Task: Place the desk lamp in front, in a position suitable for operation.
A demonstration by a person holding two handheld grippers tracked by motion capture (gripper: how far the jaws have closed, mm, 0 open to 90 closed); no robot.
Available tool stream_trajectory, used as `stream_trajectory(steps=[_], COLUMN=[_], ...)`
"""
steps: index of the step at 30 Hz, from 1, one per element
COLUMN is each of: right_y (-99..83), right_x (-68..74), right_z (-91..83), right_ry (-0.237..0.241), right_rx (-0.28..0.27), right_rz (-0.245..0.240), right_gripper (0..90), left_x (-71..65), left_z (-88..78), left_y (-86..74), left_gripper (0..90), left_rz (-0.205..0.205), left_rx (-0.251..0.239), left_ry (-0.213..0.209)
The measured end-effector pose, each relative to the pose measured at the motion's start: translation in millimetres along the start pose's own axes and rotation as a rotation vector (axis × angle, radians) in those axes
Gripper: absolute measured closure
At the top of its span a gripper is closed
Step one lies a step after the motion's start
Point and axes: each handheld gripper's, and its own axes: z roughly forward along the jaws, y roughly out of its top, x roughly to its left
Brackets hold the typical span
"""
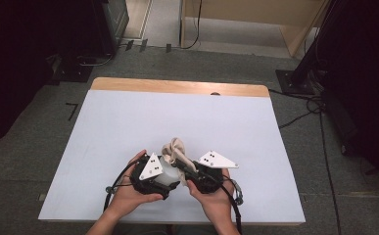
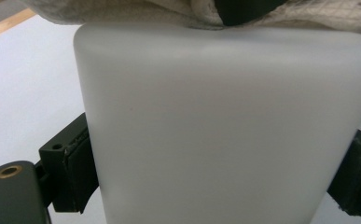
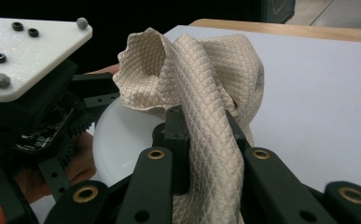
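A frosted white cup [image 2: 215, 121] lies tilted in my left gripper [image 2: 215, 177], whose black pads [image 2: 75, 172] press on its two sides. In the high view the cup [image 1: 167, 179] shows between both hands near the table's front edge, with the left gripper [image 1: 163, 182] shut on it. My right gripper [image 3: 201, 126] is shut on a beige quilted cloth [image 3: 192, 70], which bunches up above its jaws and hangs over the cup's open rim [image 3: 117, 144]. From above, the cloth [image 1: 175, 149] rises just behind the right gripper [image 1: 184, 166].
The white table top [image 1: 177, 117] stretches behind and to both sides of the hands, with a wooden strip [image 1: 177, 87] along its far edge. Cables [image 1: 304, 115] and a stand base [image 1: 295, 81] lie on the floor to the right.
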Motion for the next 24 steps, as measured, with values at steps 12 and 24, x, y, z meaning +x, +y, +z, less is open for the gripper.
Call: stream_trajectory(steps=[12, 24], right_y=[-3.8, -3.9], right_x=[-8.0, -12.5], right_z=[1.0, 0.1], right_ry=[-0.024, -0.017], right_rx=[0.027, 0.032], right_rz=[0.030, 0.044], right_gripper=[79.1, 78.8], left_x=[0.0, -1.0], left_z=[0.1, 4.1], left_y=[-0.2, -0.8], left_gripper=[8.4, 8.6], left_rz=[-0.014, -0.034], left_rx=[0.007, -0.007], left_ry=[-0.022, -0.039])
